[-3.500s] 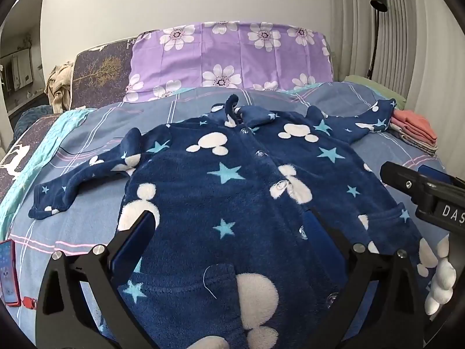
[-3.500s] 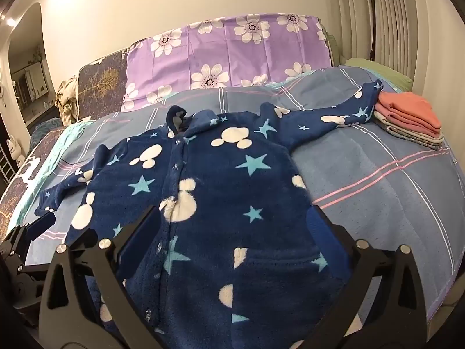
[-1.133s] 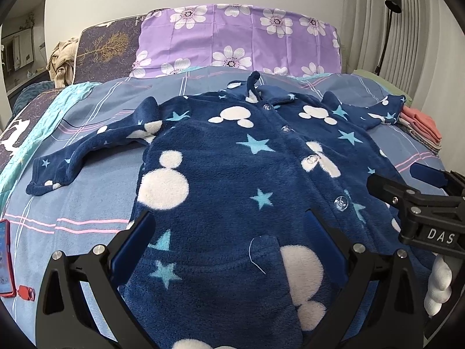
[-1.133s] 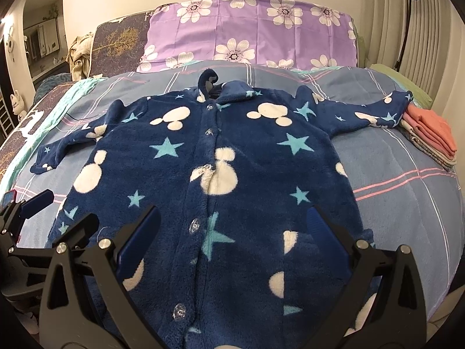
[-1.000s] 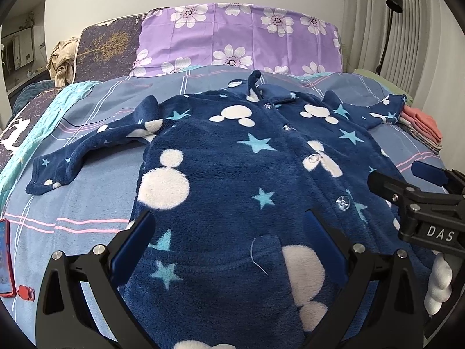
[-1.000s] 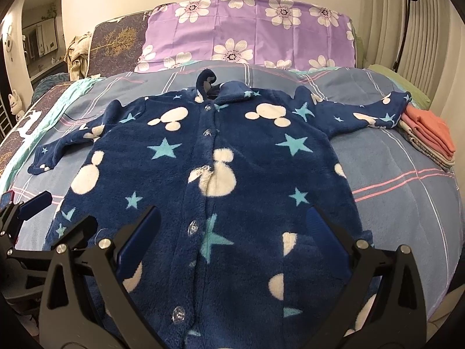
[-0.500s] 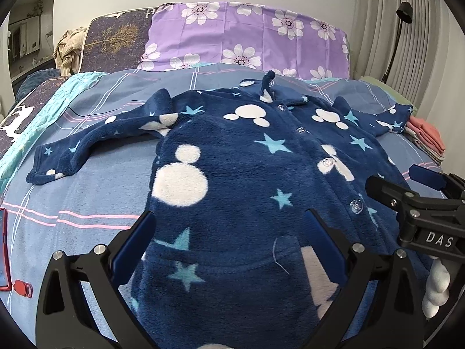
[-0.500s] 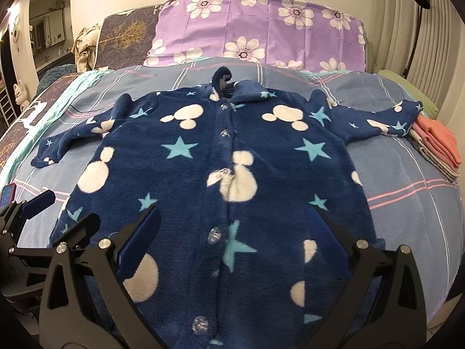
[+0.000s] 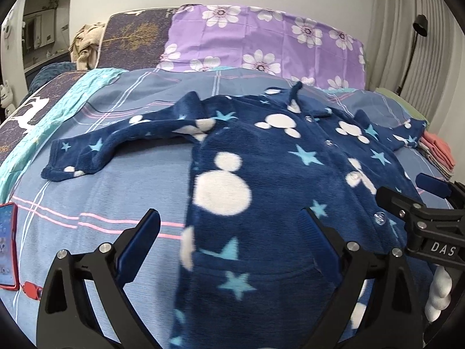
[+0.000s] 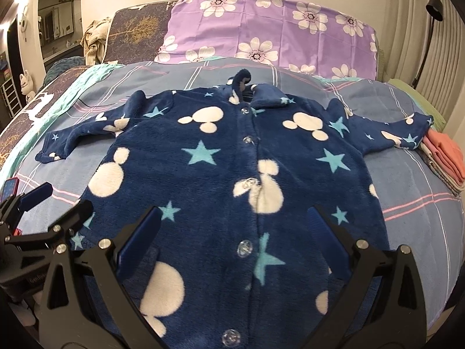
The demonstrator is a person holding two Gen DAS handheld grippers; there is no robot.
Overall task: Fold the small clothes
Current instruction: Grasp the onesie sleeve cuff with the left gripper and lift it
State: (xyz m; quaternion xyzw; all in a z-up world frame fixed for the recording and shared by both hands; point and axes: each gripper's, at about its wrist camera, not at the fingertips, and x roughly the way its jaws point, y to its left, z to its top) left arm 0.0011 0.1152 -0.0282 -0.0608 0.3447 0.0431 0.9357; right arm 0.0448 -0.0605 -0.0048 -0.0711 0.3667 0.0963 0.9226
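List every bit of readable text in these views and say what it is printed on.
"DAS": on the right gripper body, seen from the left wrist view; letters run out of frame.
Faint lettering on the left gripper body in the right wrist view: too blurred to read.
Phone screen: too small to read.

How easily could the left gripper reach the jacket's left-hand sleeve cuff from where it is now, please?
Probably yes: the left gripper is open, and only bare bedsheet lies between it and the sleeve cuff of the fleece jacket.
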